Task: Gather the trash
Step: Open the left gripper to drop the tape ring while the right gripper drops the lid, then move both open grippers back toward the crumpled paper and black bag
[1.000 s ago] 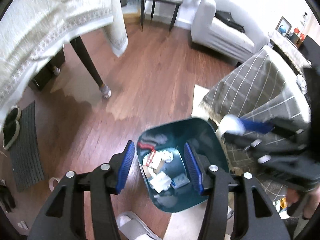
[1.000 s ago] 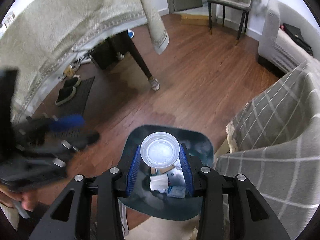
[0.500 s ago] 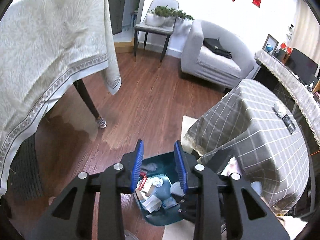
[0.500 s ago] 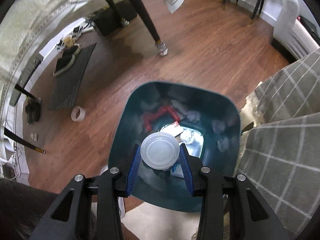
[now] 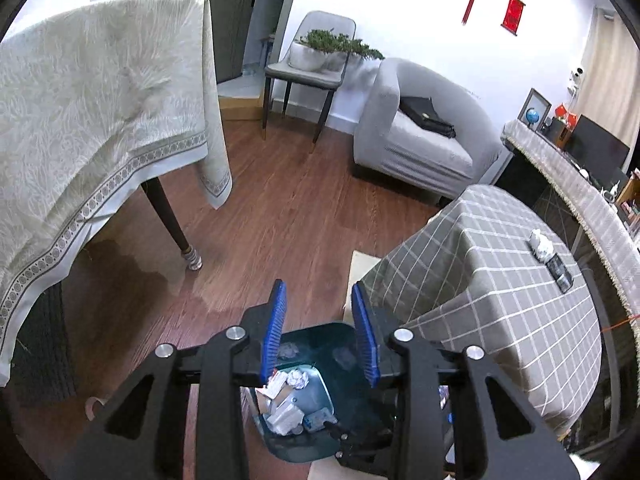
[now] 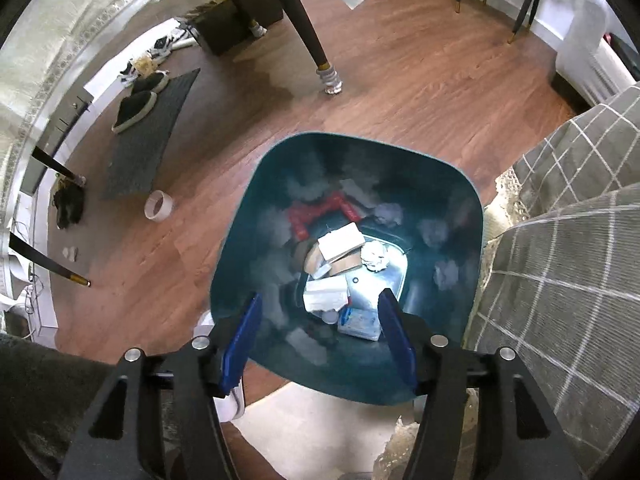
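Now right tongs (image 6: 320, 338) spread empty over bin (image 6: 256, 216); lid gone. Left tongs (image 5: 319, 330) apart, raised.

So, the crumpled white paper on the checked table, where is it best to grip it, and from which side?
Grip the crumpled paper across its middle, coming straight down from above. It lies loose on the flat checked tablecloth with a dark flat object right beside it, so pinch across the side away from that. The open left gripper looks free for this.

Teal bin (image 6: 256, 216), red wrapper (image 6: 320, 210), grey white-checked tablecloth (image 5: 500, 280), cream leaf-patterned tablecloth (image 5: 100, 92), blue-padded tongs (image 6: 318, 336).
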A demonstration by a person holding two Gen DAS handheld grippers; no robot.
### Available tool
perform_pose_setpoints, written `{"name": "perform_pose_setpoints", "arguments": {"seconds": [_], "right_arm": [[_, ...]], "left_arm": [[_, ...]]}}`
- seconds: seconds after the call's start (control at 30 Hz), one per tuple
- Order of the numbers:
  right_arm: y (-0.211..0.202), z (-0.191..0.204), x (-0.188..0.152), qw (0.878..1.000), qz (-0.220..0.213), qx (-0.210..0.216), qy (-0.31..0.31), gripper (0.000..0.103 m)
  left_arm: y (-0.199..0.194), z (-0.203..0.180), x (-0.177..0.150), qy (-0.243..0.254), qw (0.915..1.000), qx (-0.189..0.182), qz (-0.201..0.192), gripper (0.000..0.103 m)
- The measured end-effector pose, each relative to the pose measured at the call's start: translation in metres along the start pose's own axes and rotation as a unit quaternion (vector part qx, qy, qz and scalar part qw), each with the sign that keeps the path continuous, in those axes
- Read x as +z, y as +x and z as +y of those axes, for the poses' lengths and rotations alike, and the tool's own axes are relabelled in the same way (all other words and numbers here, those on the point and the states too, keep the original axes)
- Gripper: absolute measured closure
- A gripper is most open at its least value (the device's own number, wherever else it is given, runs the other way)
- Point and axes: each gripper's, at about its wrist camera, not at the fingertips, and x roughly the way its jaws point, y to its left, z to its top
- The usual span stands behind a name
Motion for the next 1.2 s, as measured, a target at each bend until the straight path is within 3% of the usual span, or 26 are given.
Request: {"name": "perform_pose_setpoints", "arguments": {"seconds": [0.07, 0.4, 0.77, 1.03, 1.2], "right_arm": [[-0.013, 0.000, 0.000, 1.000, -0.015, 0.002, -0.003, 0.051], [-0.091, -0.001, 0.006, 0.993, -0.117, 0.010, -0.008, 0.065], [-0.174, -0.038, -0.016, 0.977, -0.209, -0.025, 0.023, 0.065], [-0.203, -0.091, -0.044, 0.968, -0.230, -0.071, 0.074, 0.065], [-0.233, -0.122, -0.065, 0.954, -0.261, -0.098, 0.109, 0.065]], "left_arm": [[-0.002, -0.004, 0.003, -0.003, 1.0000, 0.002, -0.005, 0.060], [-0.017, -0.030, 0.012, 0.030, 0.9989, 0.020, -0.032, 0.054], [0.005, -0.058, 0.007, 0.048, 0.9984, 0.016, -0.026, 0.050], [0.021, -0.106, 0.005, 0.064, 0.9975, -0.024, -0.019, 0.048], [0.028, -0.143, -0.002, 0.084, 0.9953, -0.046, -0.015, 0.046]]}}
